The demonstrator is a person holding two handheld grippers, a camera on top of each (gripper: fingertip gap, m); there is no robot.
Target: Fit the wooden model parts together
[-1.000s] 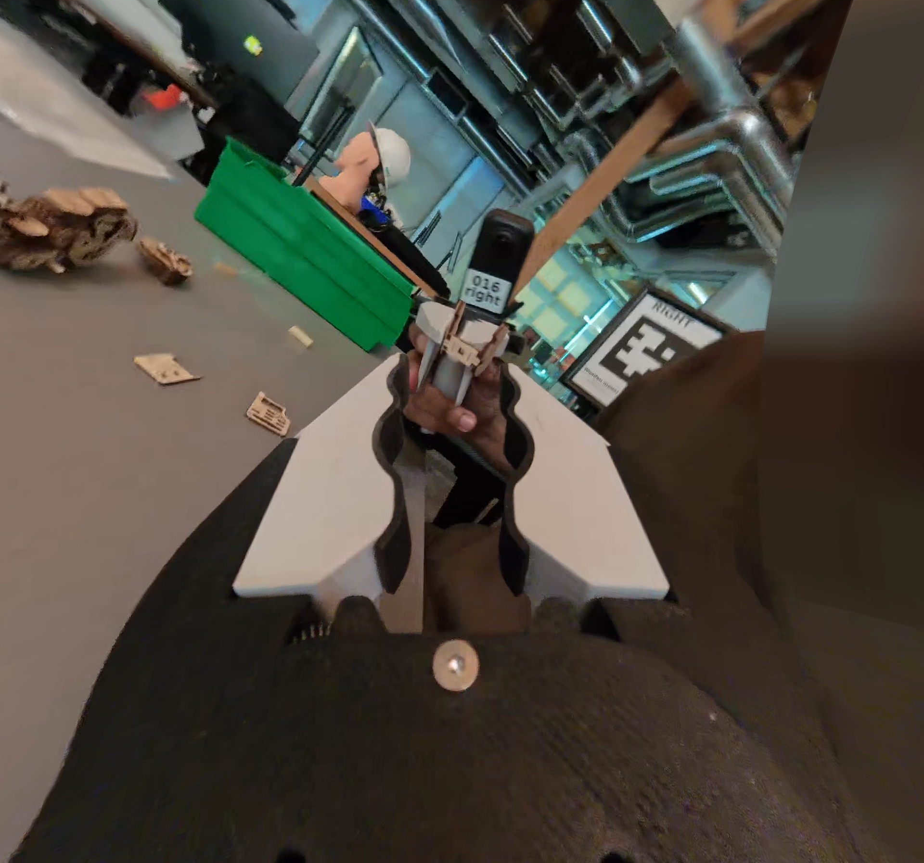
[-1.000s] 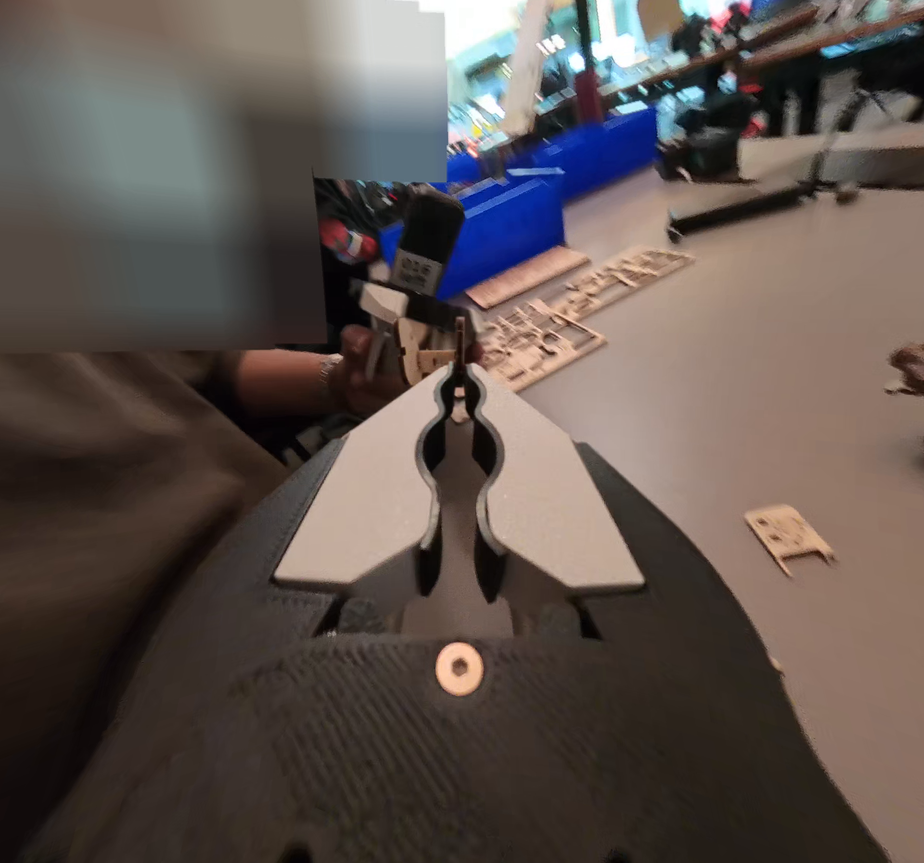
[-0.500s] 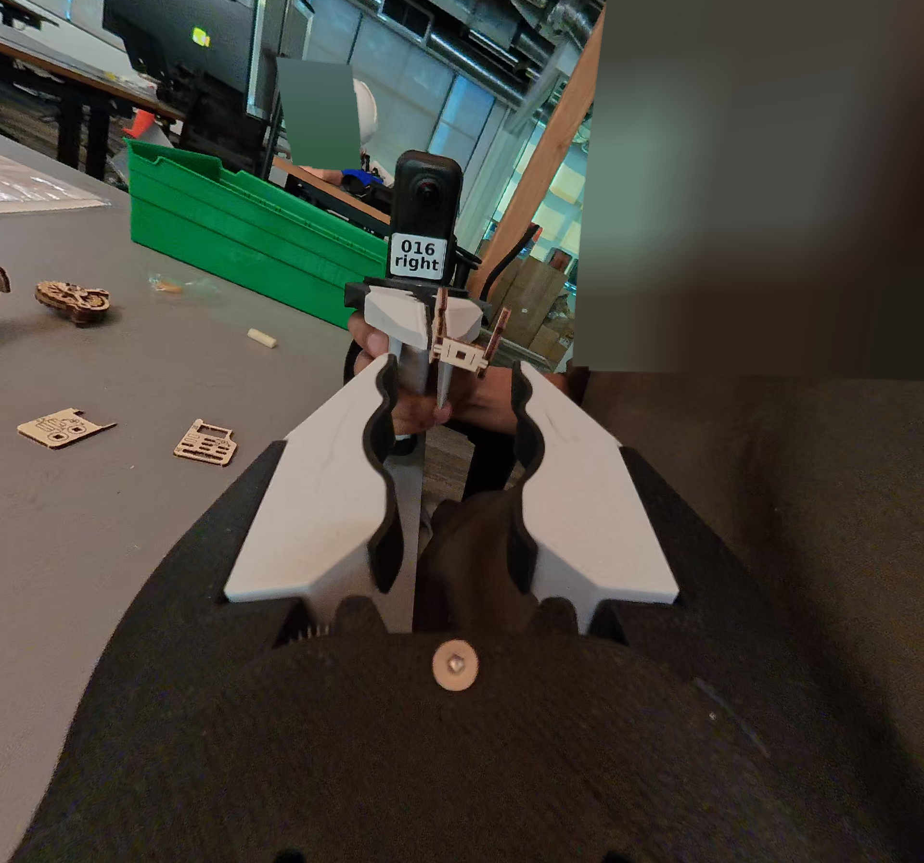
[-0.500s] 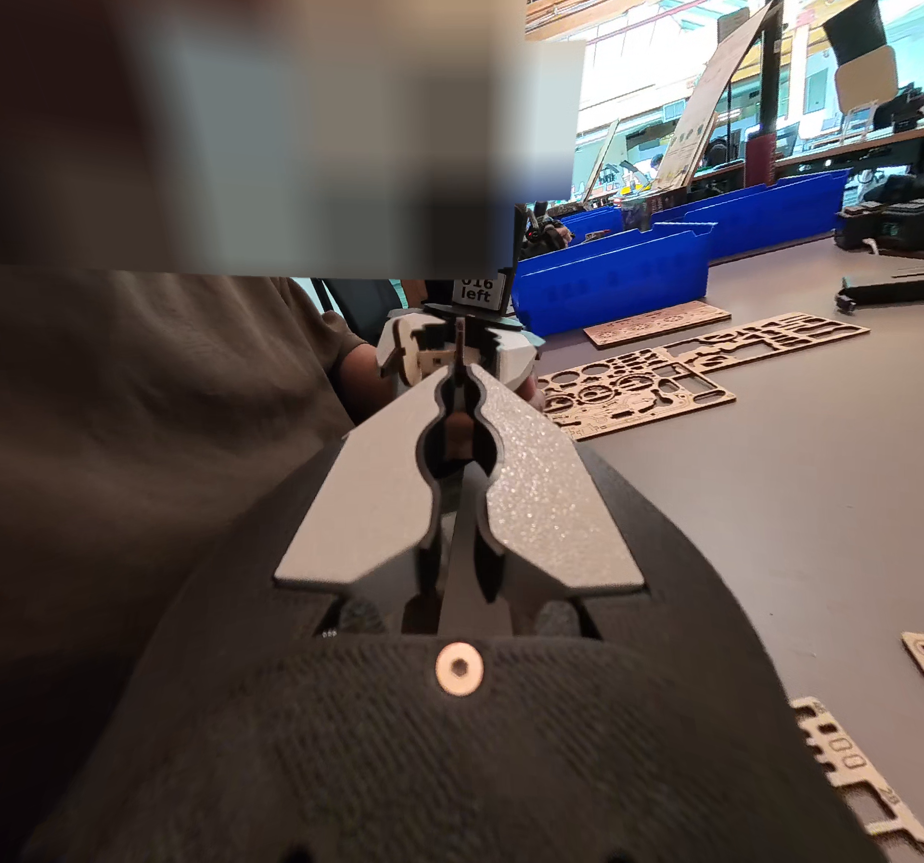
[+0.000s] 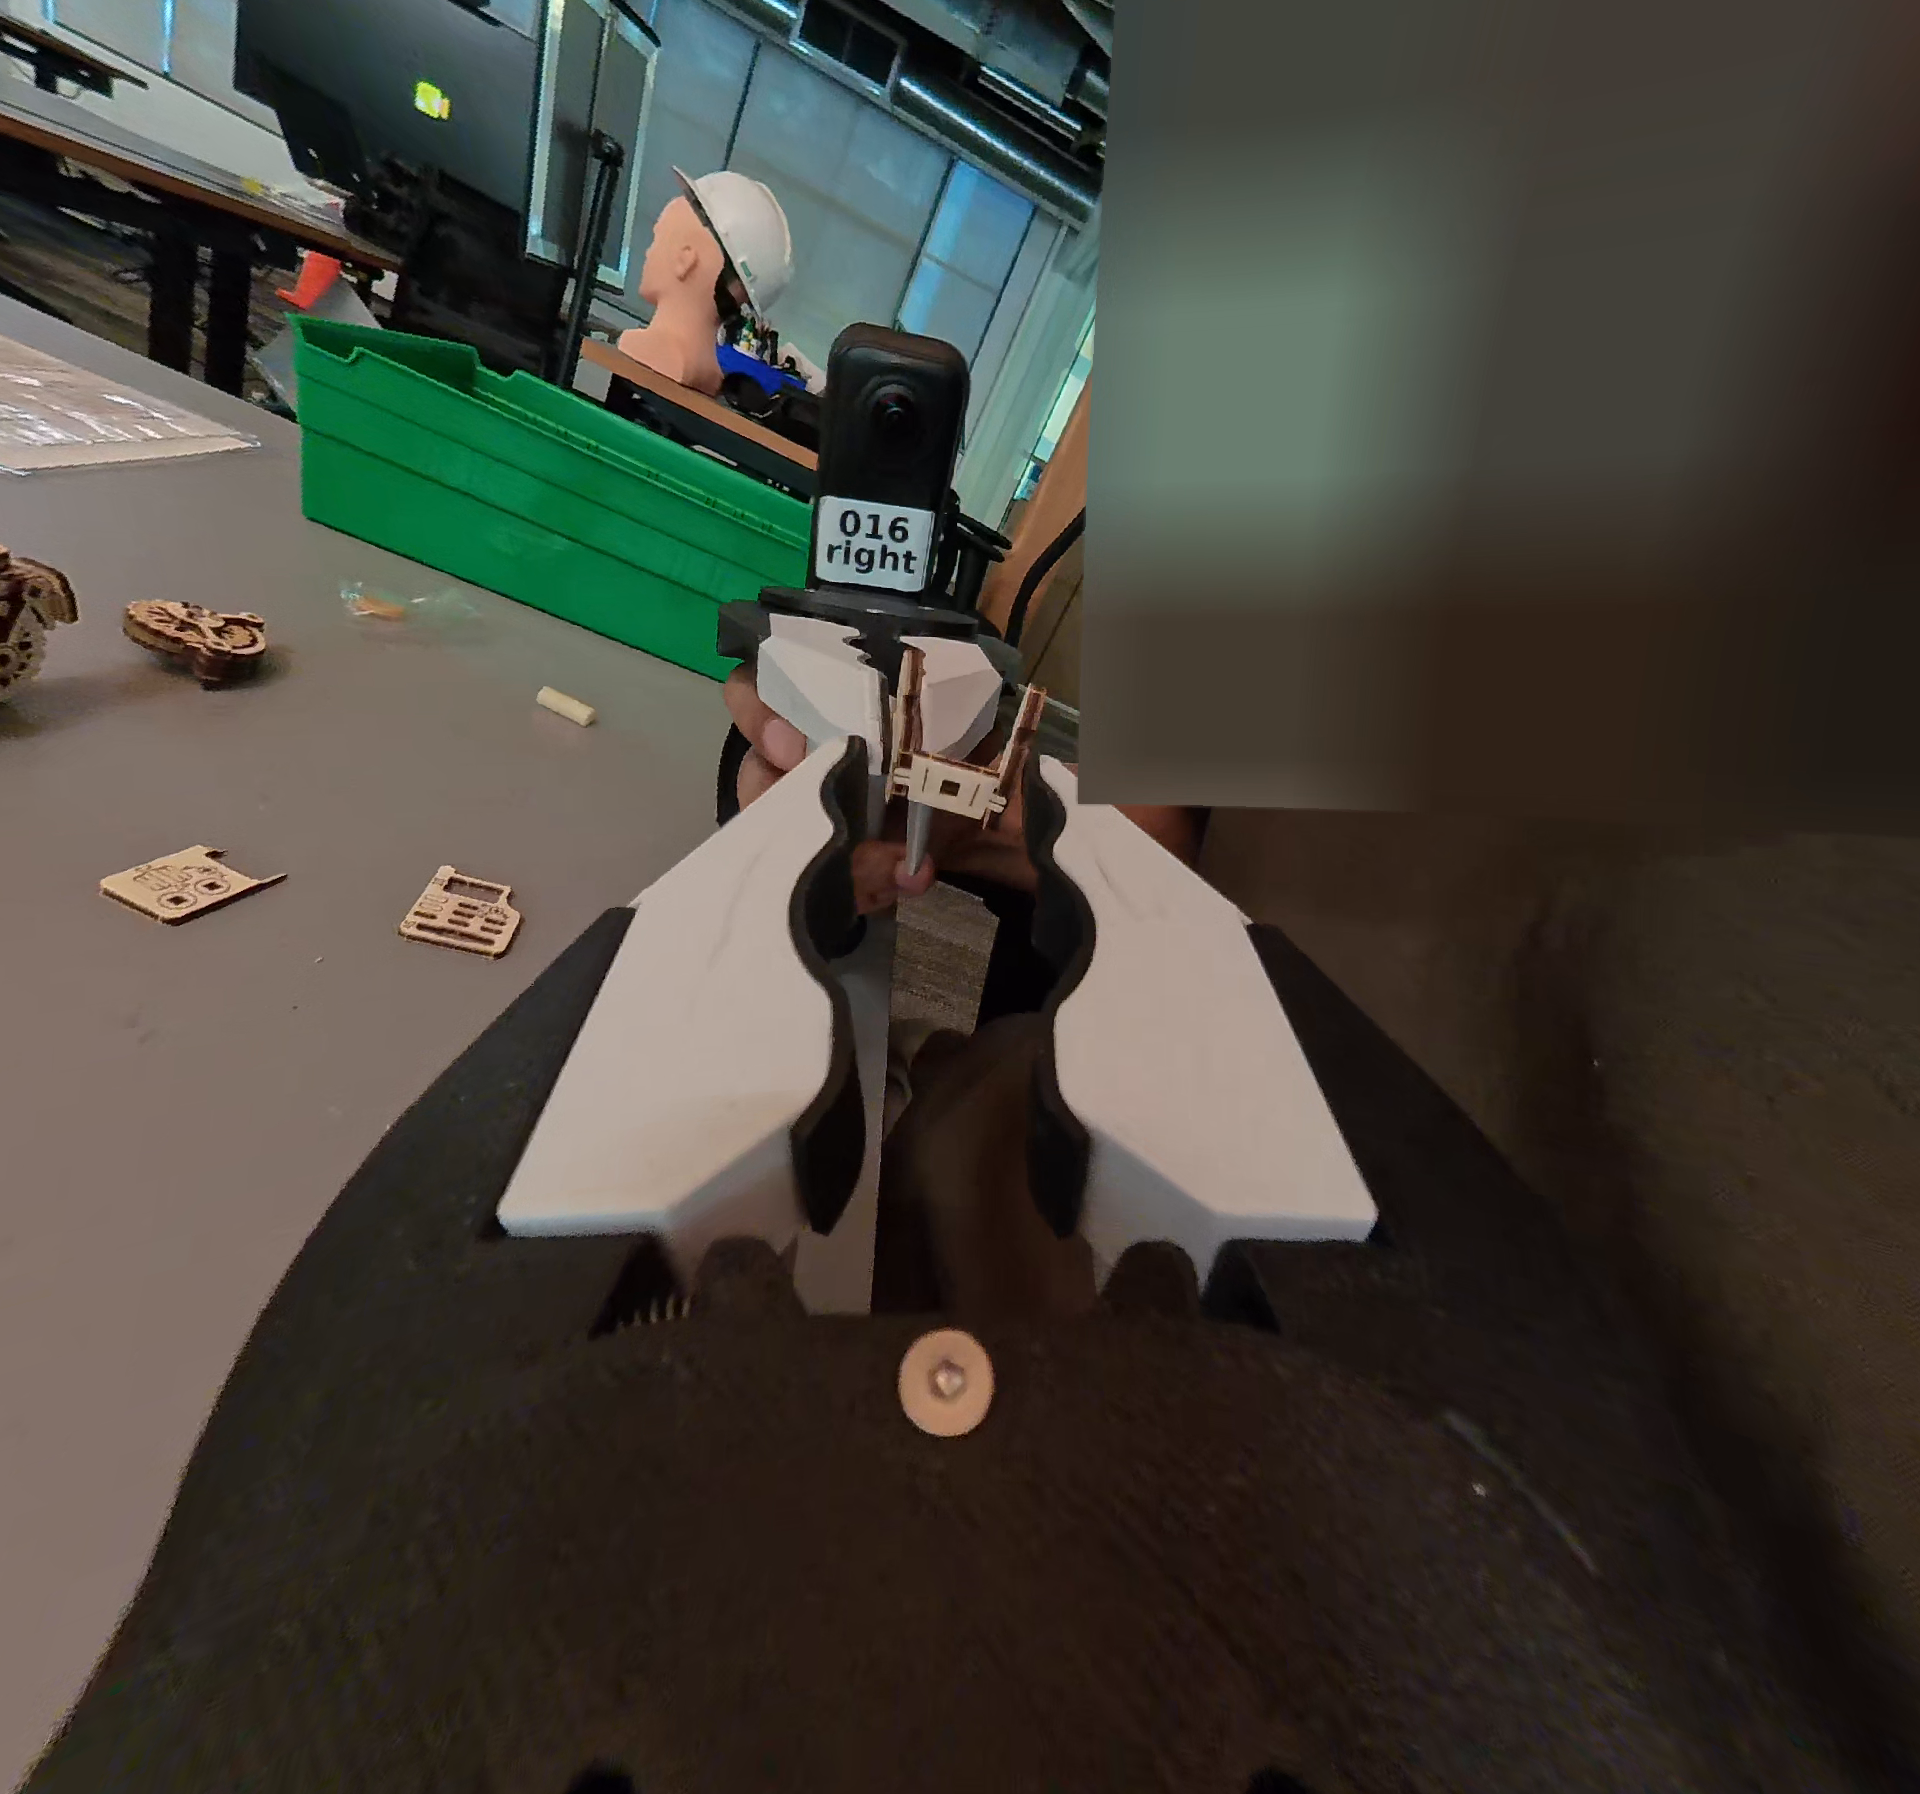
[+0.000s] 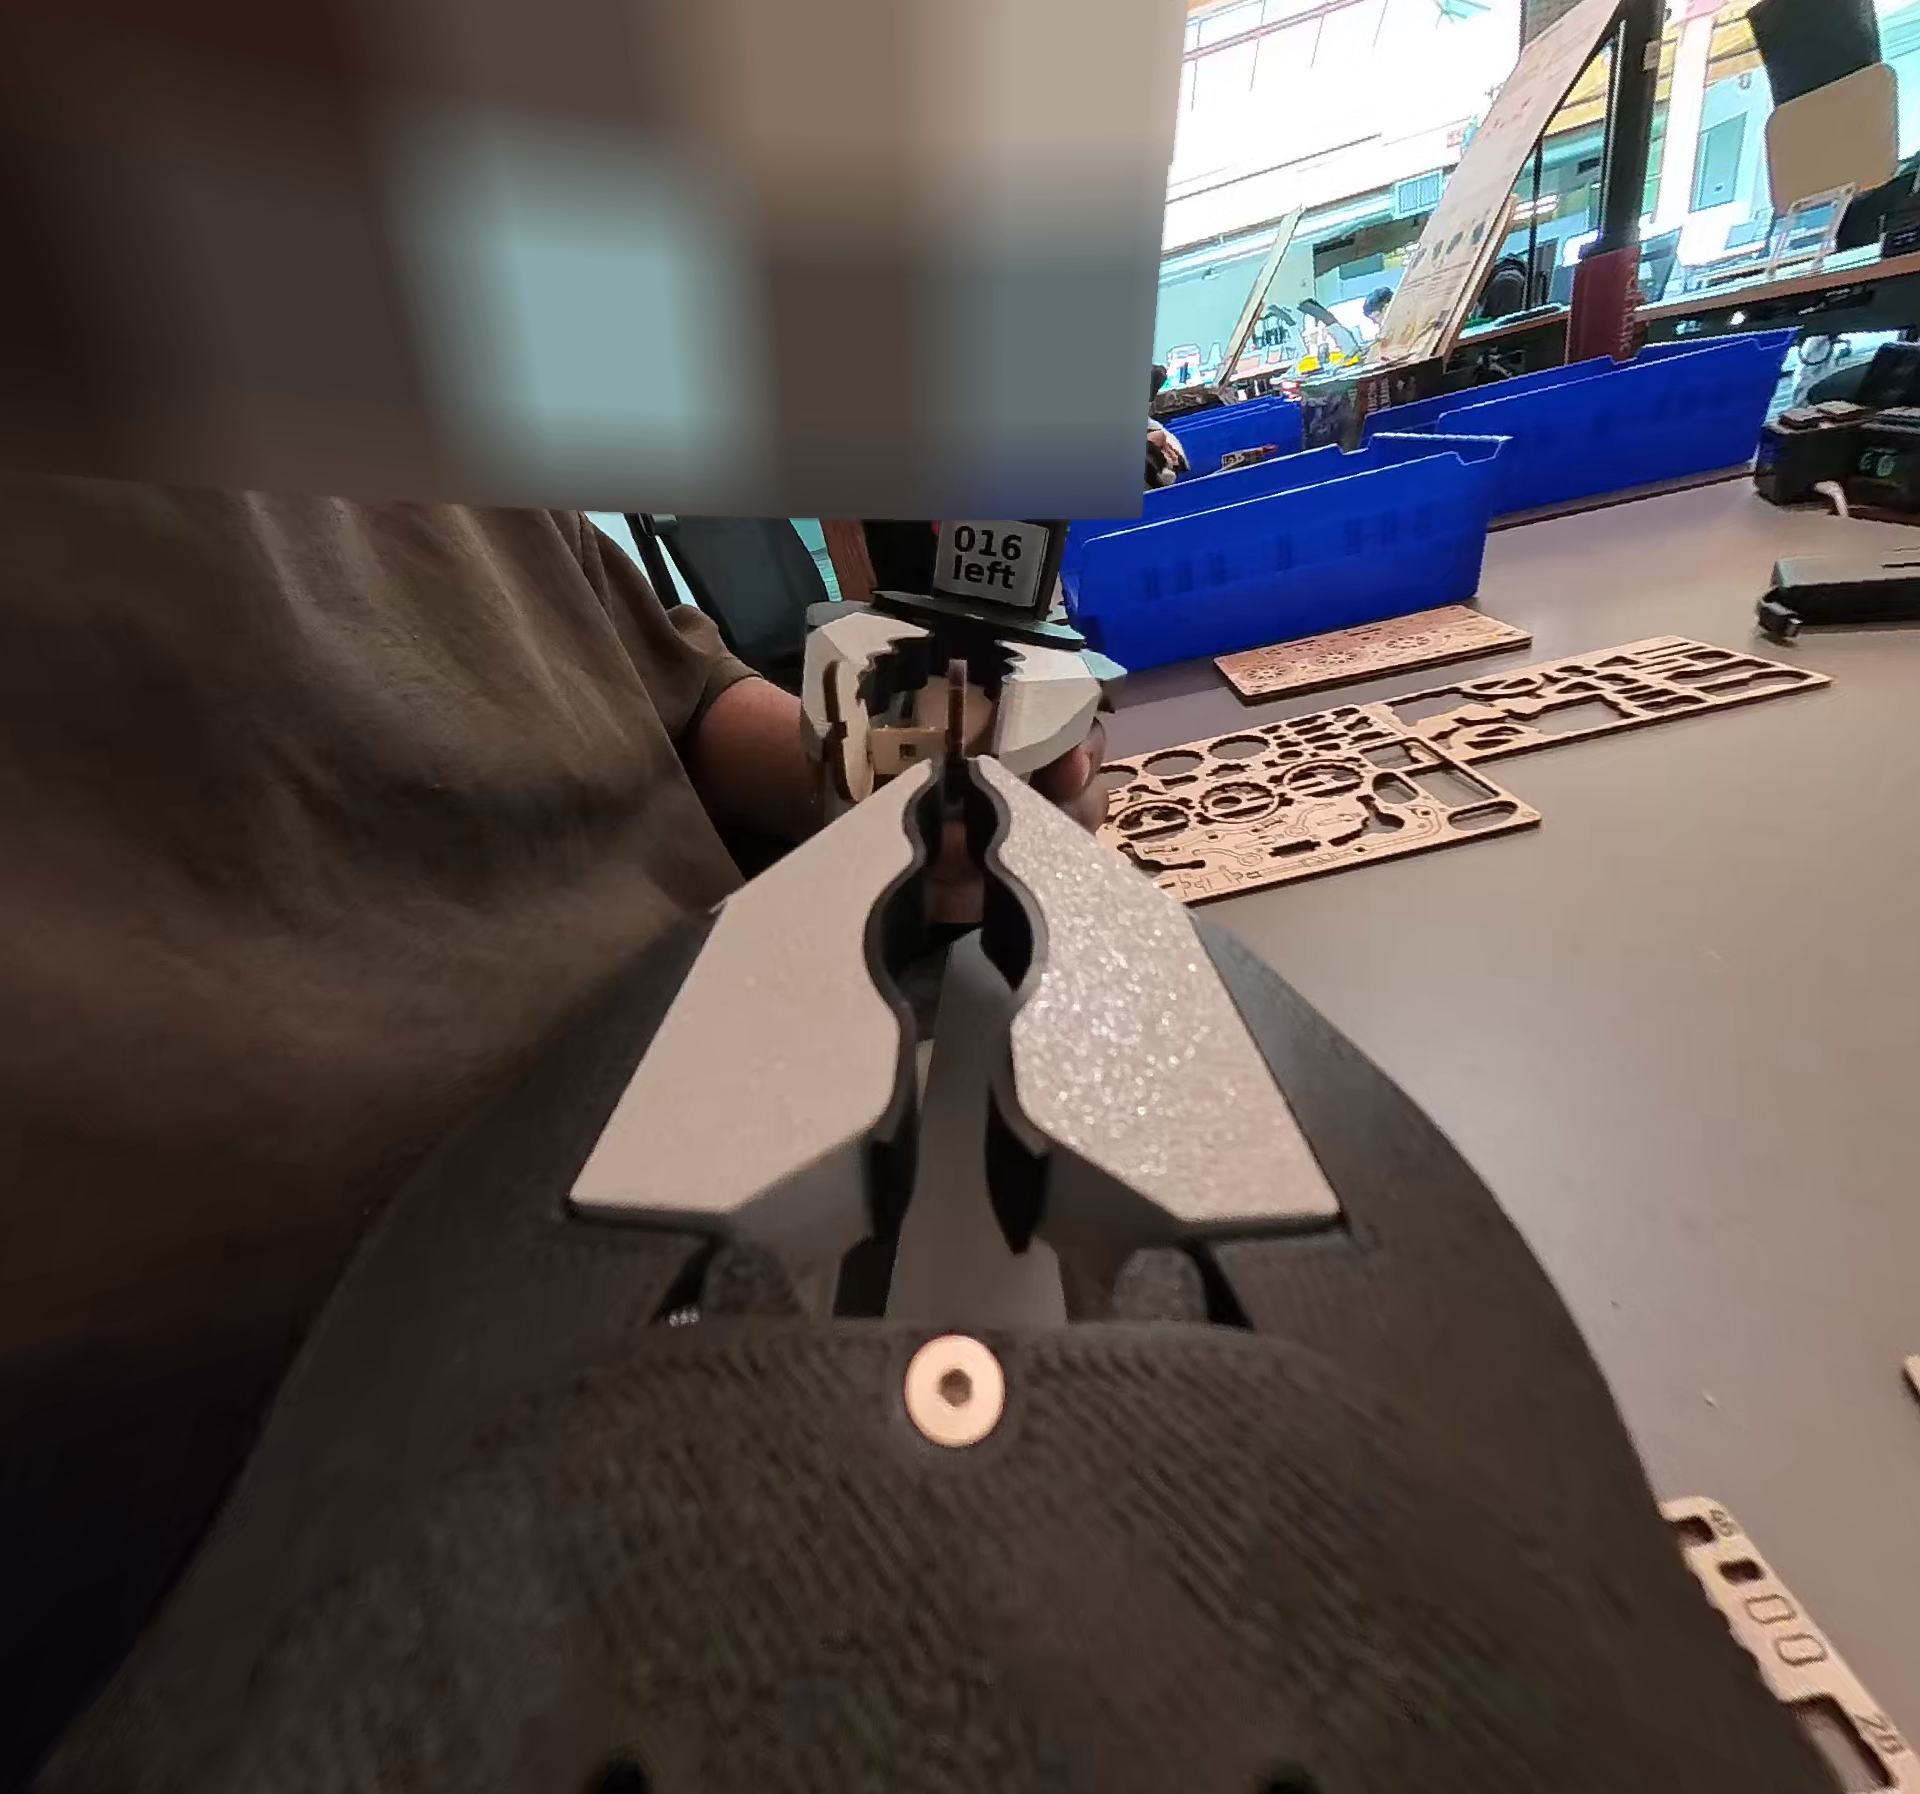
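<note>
A small U-shaped wooden assembly (image 5: 951,788) is held up in the air between the two grippers, which face each other. My right gripper (image 6: 951,778) is shut on one thin upright edge of it; in the left wrist view the right gripper (image 5: 883,705) shows just beyond the part. My left gripper (image 5: 945,778) is open, its fingertips either side of the assembly without pinching it. In the right wrist view the left gripper (image 6: 940,716) shows with the pale wooden part (image 6: 894,742) between its white fingers.
A green bin (image 5: 520,487), two flat wooden pieces (image 5: 187,882) (image 5: 462,913), a small wooden model (image 5: 197,638) and a dowel (image 5: 566,705) lie on the grey table. Blue bins (image 6: 1299,539) and cut-out wooden sheets (image 6: 1299,809) lie to the right. A person's torso is close behind. Less than 4 cm separates the two grippers' tips. Both grippers' tips are roughly 30 cm from the small wooden model (image 5: 197,638).
My left jaws have opened wider than one second ago. Both views have levelled out, and the two grippers have drawn closer, with the part still in the right gripper.
</note>
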